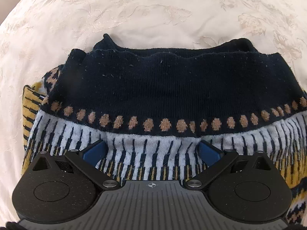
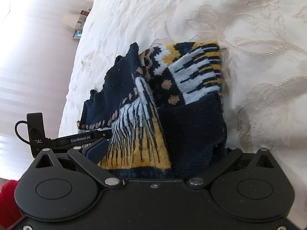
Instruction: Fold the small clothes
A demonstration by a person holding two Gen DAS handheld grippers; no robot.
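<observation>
Bedspread (image 1: pixel 134 9) first: cream-white, woven with a raised floral pattern, filling everything ahead of the left gripper (image 1: pixel 152 149) and spreading wide to the front and right of the right gripper (image 2: pixel 159 149). Off to the right gripper's left, the cover drops away to a pale, washed-out wall, with a small framed picture (image 2: pixel 77 34) and a few blurred objects far up at that edge.

On the cover lies the knitted sweater (image 1: pixel 153 88), bunched and partly folded, right up against both tools. Fine ribbed knit, navy at the far band with specks of lint, then a row of tan glittery dots, then pale blue-white bars with dark dashes, and mustard yellow toward the near side and left edge.

Left gripper's jaws stand wide apart, blue pads (image 1: pixel 95 150) showing at either side, the striped knit lying between them; whether the pads touch the cloth can't be told.

From the right wrist view the sweater (image 2: pixel 191 118) heaps up in front, a folded navy flap on the right, yellow and striped folds on the left. One blue pad (image 2: pixel 96 150) shows at the left, cloth against it; the right finger is buried under navy knit, the jaws spread about the bundle.
</observation>
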